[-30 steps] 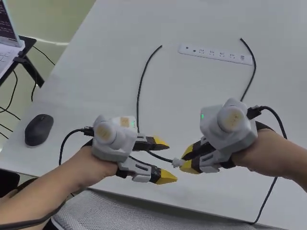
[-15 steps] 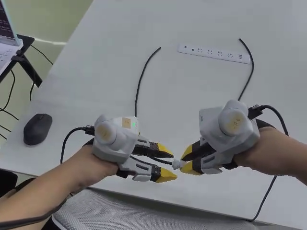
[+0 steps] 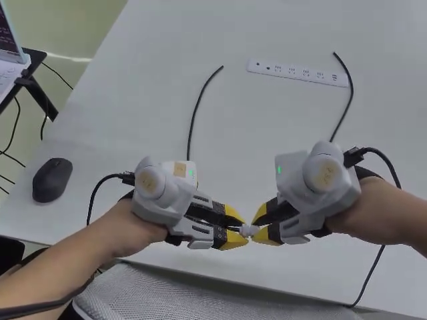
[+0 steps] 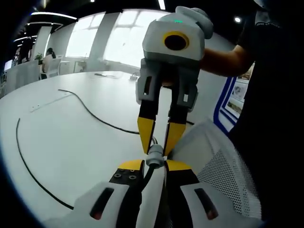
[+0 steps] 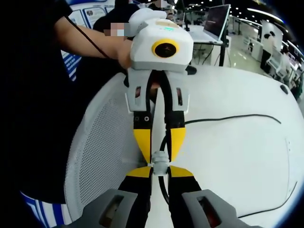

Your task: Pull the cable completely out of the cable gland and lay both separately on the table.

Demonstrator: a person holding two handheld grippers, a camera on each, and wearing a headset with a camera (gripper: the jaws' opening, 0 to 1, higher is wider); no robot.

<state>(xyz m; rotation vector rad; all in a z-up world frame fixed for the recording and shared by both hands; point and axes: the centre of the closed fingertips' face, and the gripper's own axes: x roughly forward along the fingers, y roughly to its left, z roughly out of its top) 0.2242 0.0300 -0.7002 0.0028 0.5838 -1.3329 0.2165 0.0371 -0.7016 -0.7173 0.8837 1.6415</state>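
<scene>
Black cable (image 3: 195, 117), white power strip (image 3: 298, 74), mouse (image 3: 52, 179) on table (image 3: 133, 87)

Two grippers (image 3: 233, 230) (image 3: 262, 225), one cable gland (image 3: 249, 231), one mouse (image 3: 52, 179)

Table (image 3: 133, 113): white and broad, rounded at the near edge, seen from above in the head view.
Far side: white power strip (image 3: 298, 75), lying flat with sockets up.
Right of centre: black cord (image 3: 351, 100), curving from the strip's right end toward the near side.
Centre: thin black cable (image 3: 195, 117), running from left of the strip toward the near edge.
Left edge: dark mouse (image 3: 52, 179), well apart from strip and cable.
</scene>
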